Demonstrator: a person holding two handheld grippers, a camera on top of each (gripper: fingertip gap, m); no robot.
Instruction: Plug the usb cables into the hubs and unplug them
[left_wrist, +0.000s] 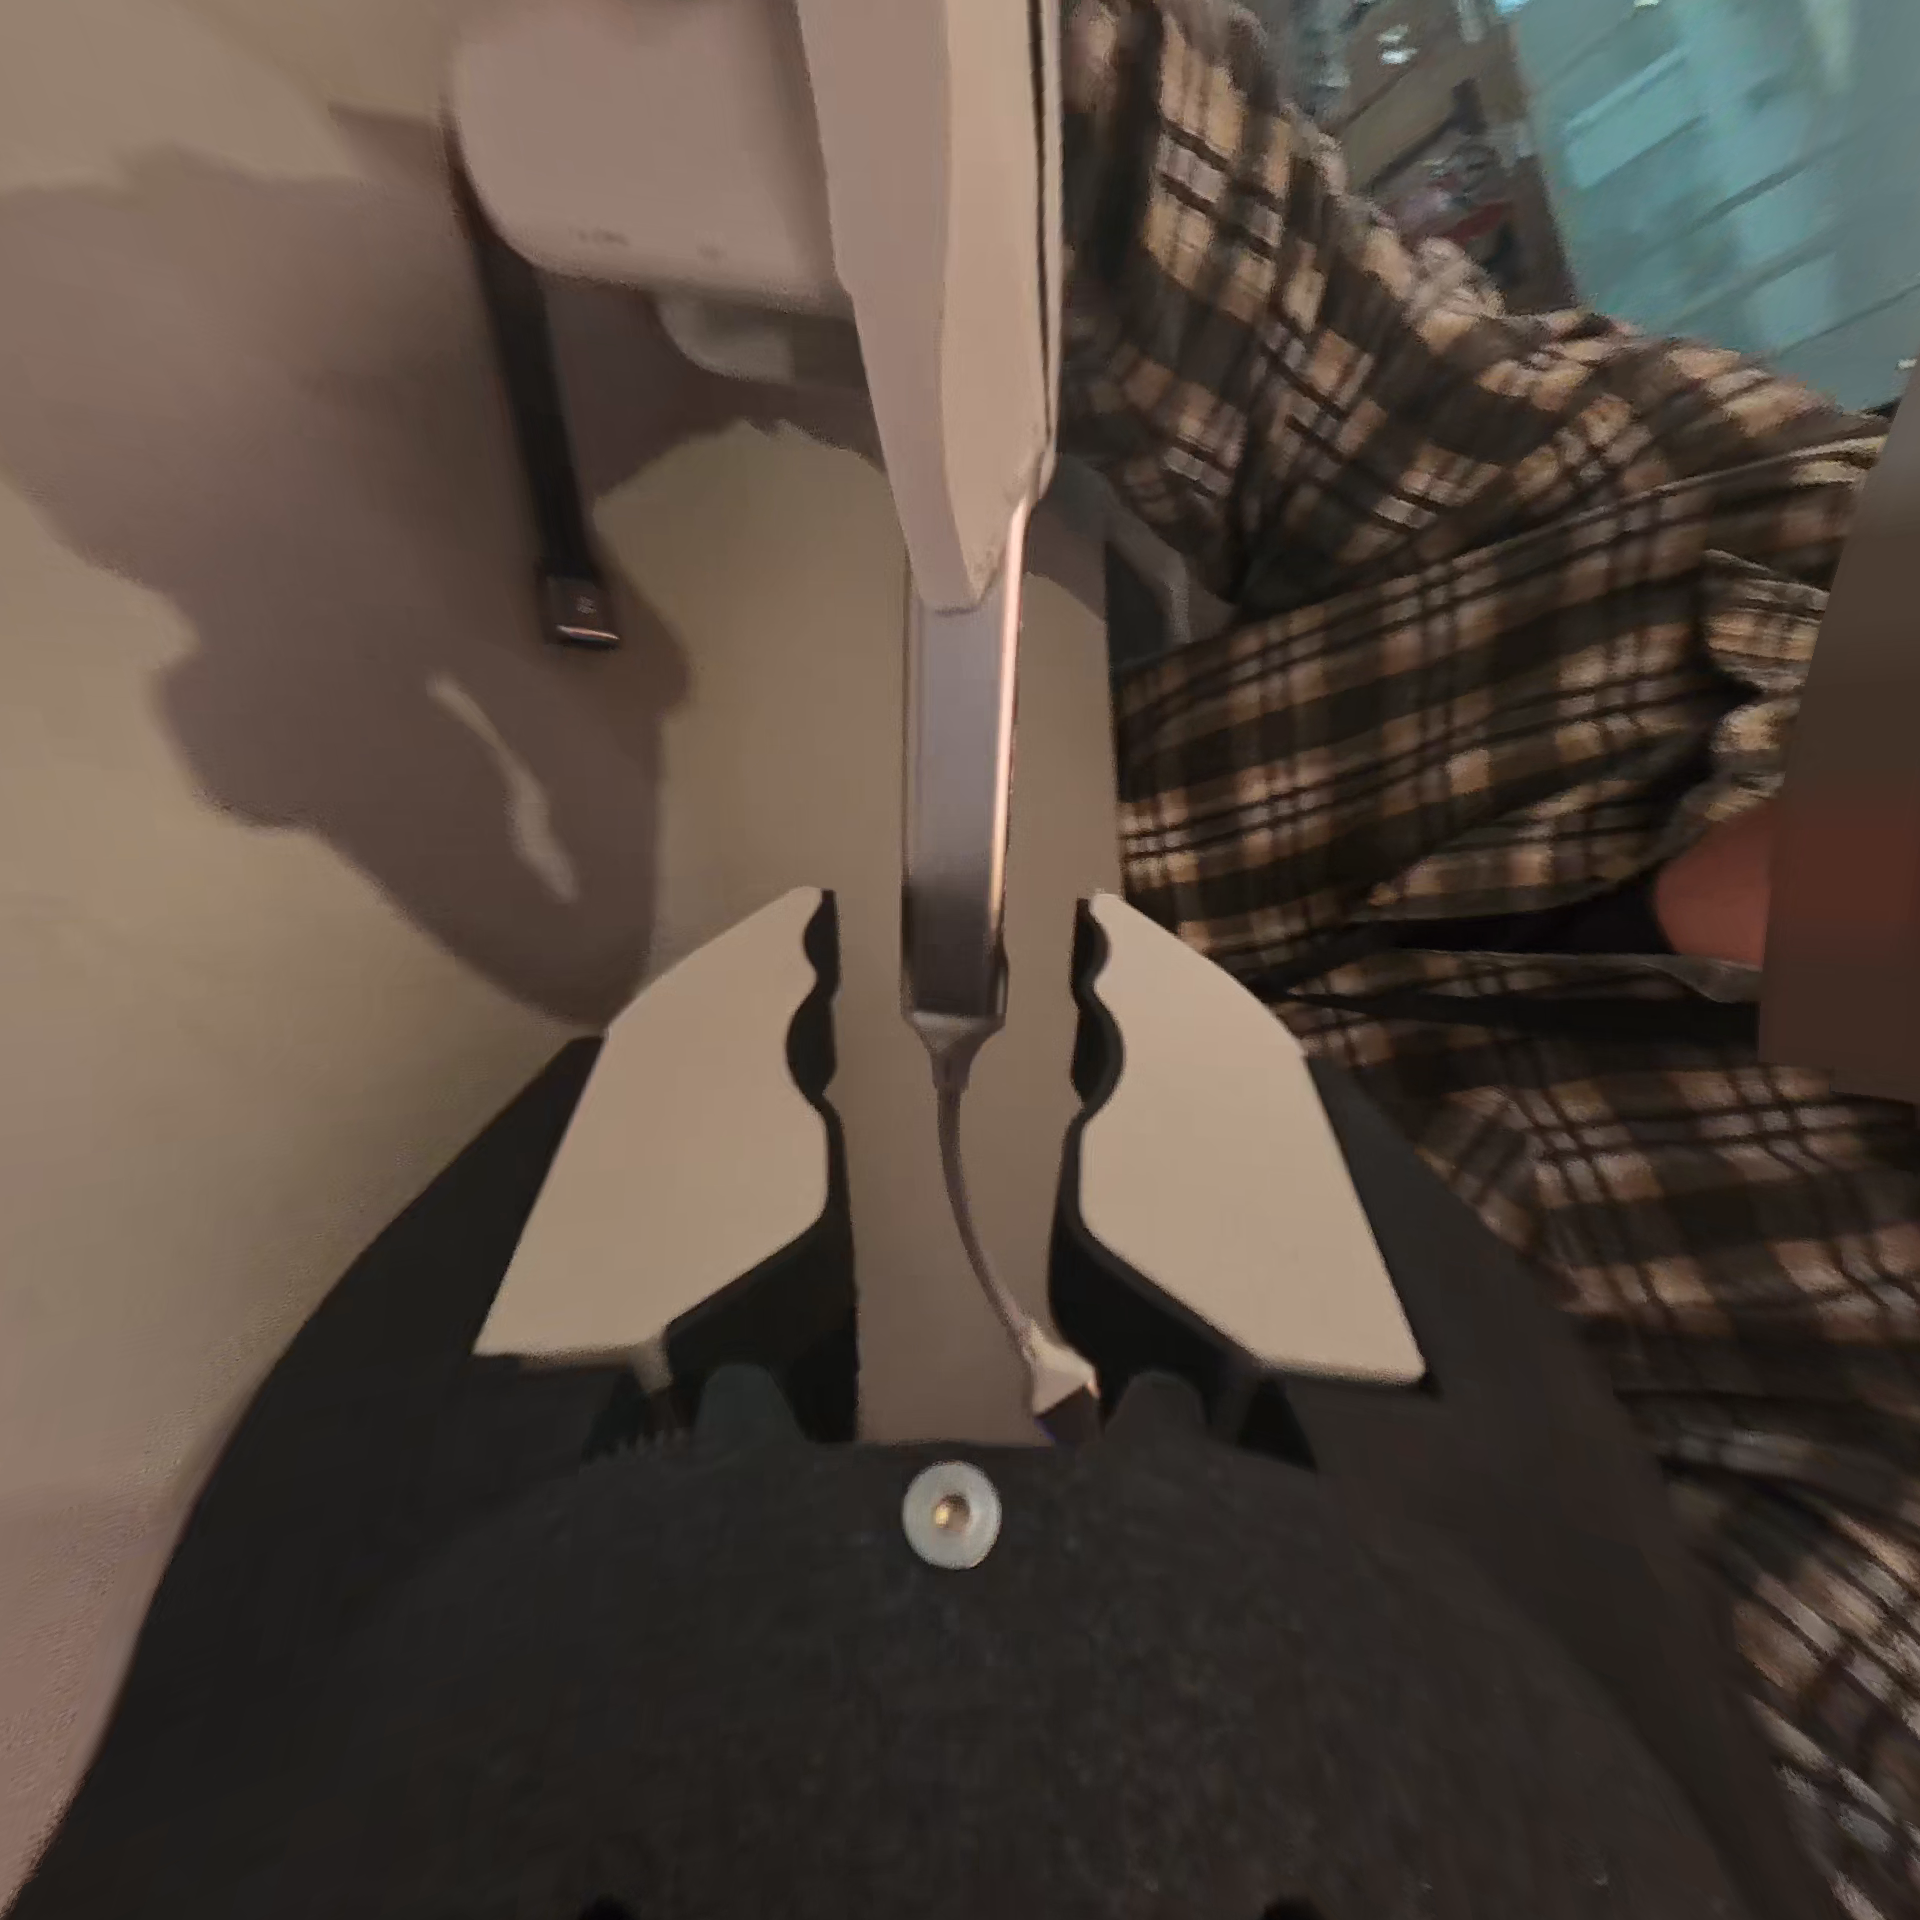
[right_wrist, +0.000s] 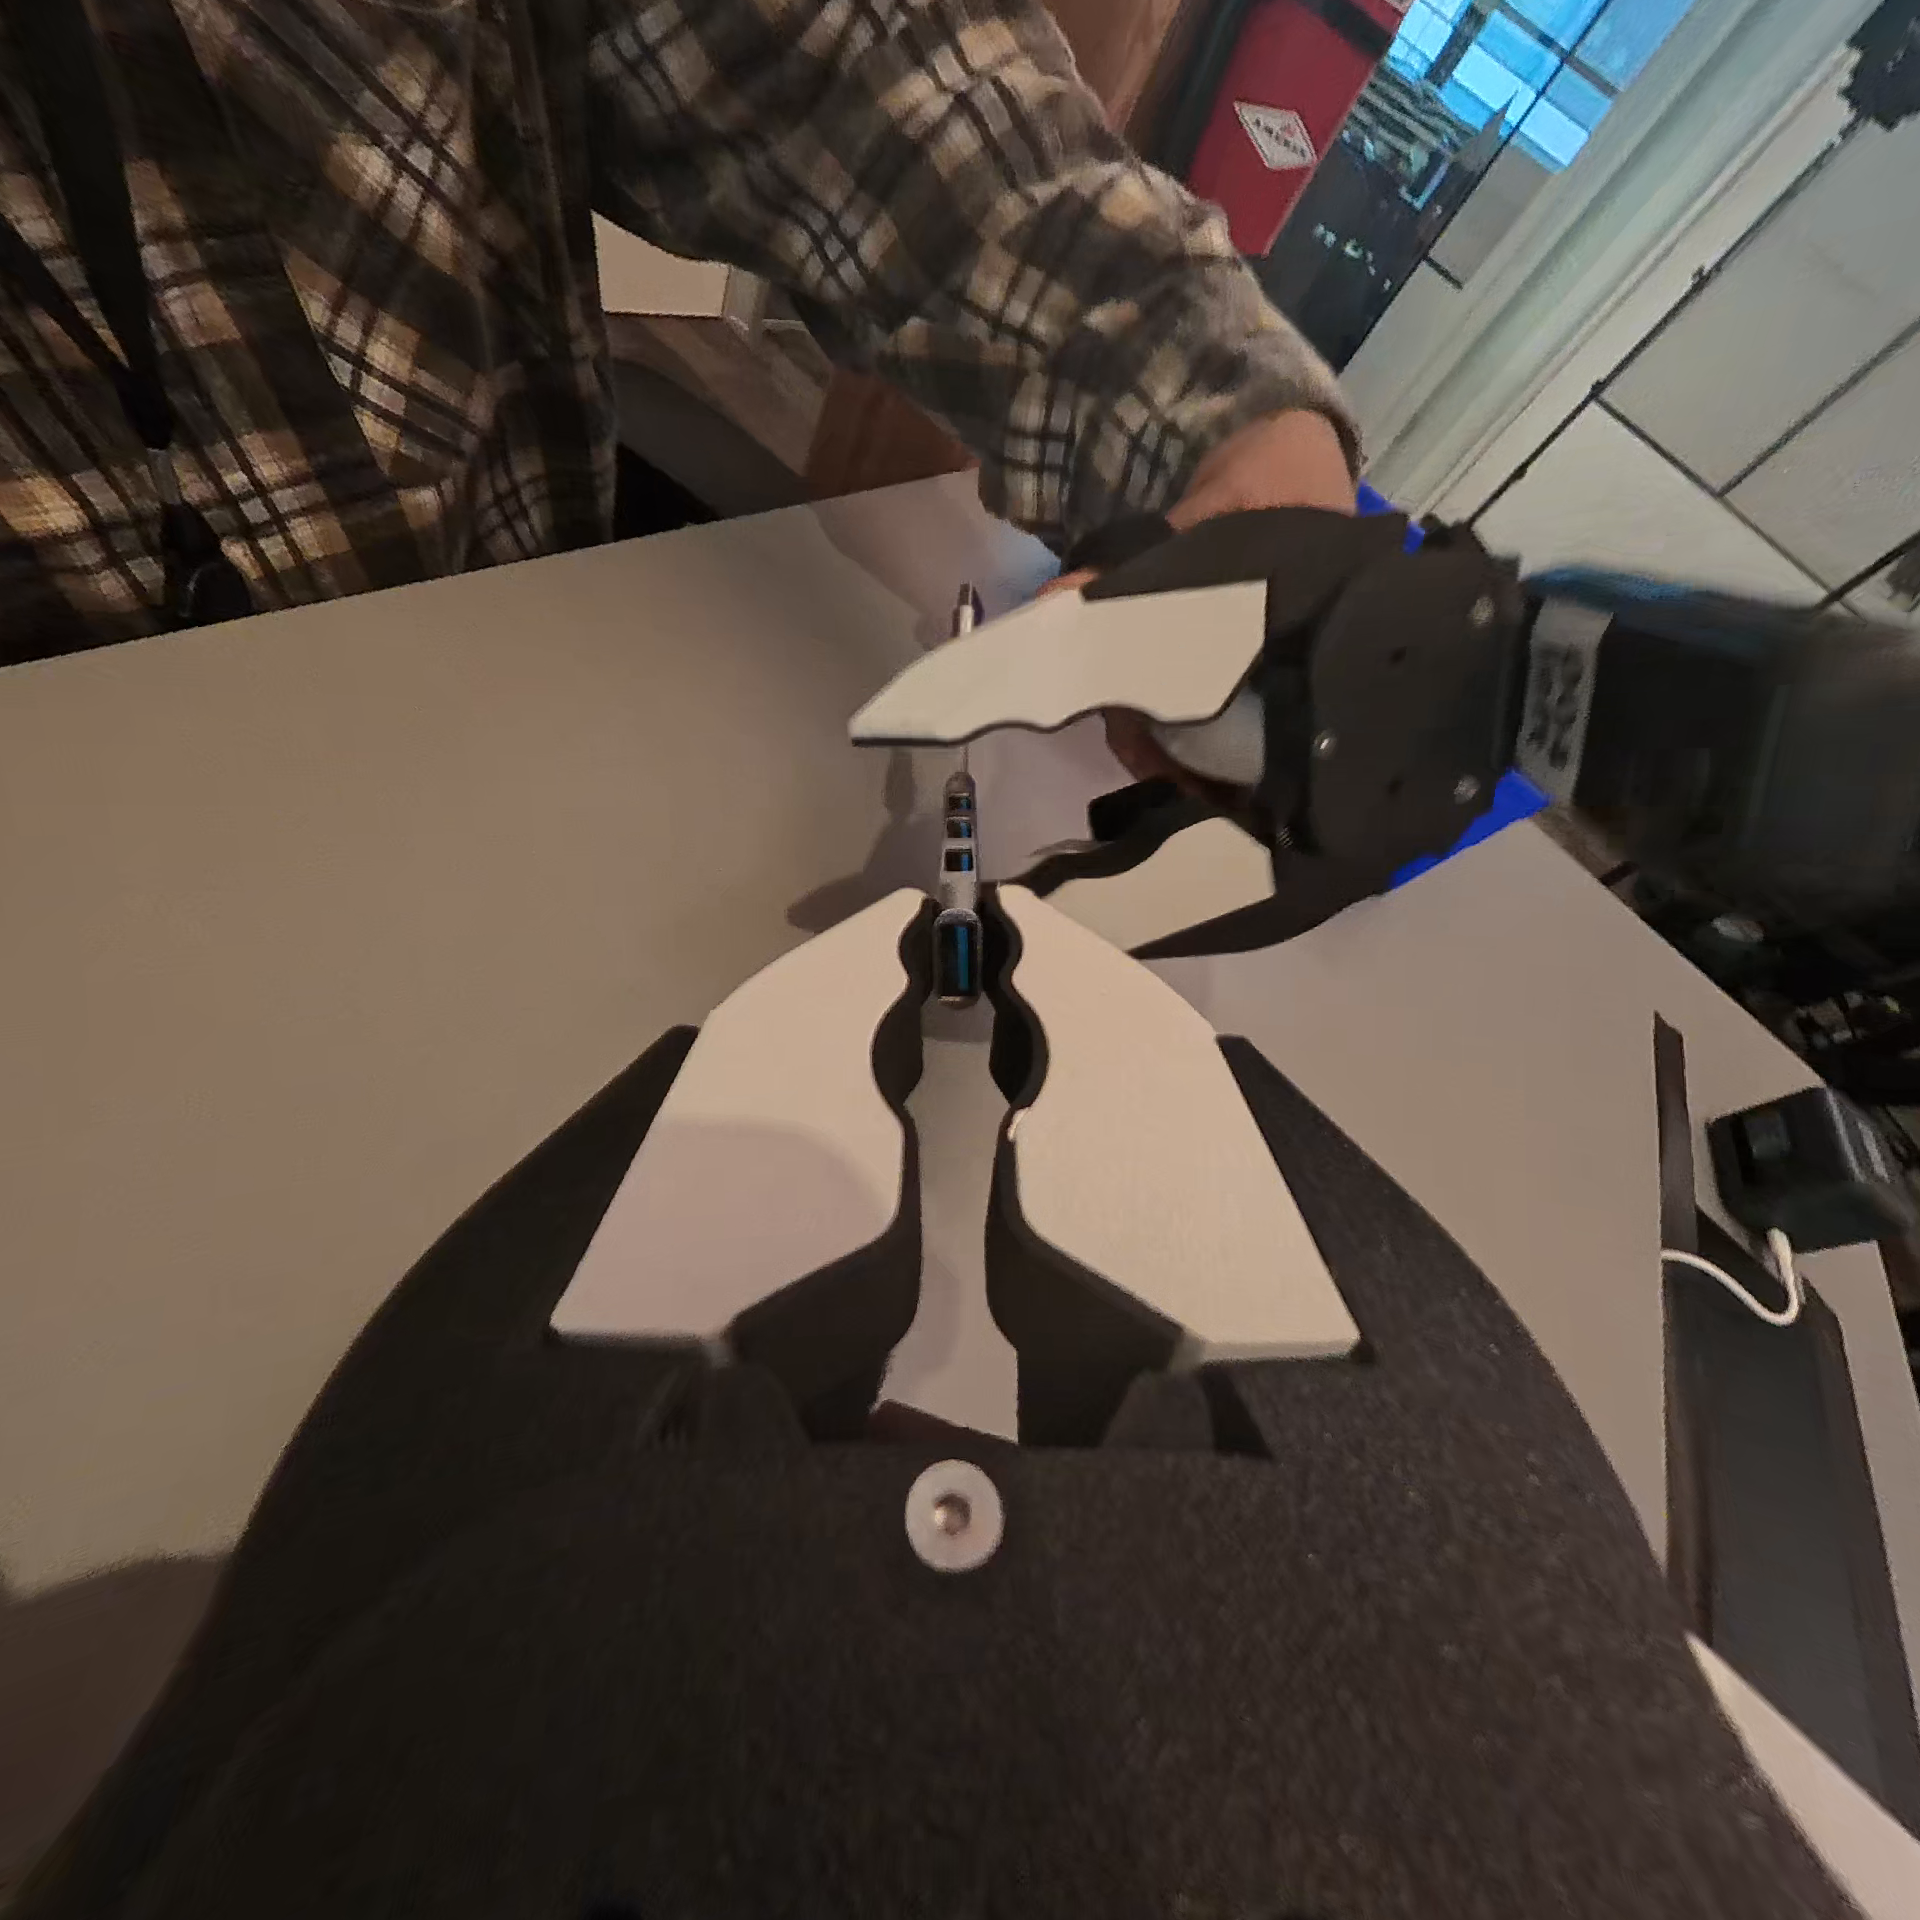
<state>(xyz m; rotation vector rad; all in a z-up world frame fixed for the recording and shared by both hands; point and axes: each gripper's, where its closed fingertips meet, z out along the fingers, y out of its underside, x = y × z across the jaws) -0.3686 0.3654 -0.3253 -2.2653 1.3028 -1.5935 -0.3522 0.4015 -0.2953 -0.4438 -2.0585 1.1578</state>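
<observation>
Nearby, black plug (left_wrist: 582, 608) loose; right jaws clamp hub (right_wrist: 958, 940), left jaws apart

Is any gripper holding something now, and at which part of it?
The right gripper is shut on the hub, at its near end with the blue port. The left gripper is open around the hub's other end, holding nothing.

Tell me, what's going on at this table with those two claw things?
A person in a plaid shirt works two handheld claws over a white table. The right claw pinches one end of a slim silver USB hub. The left claw is open around the hub's other end, not gripping. A black cable plug lies loose nearby.
</observation>
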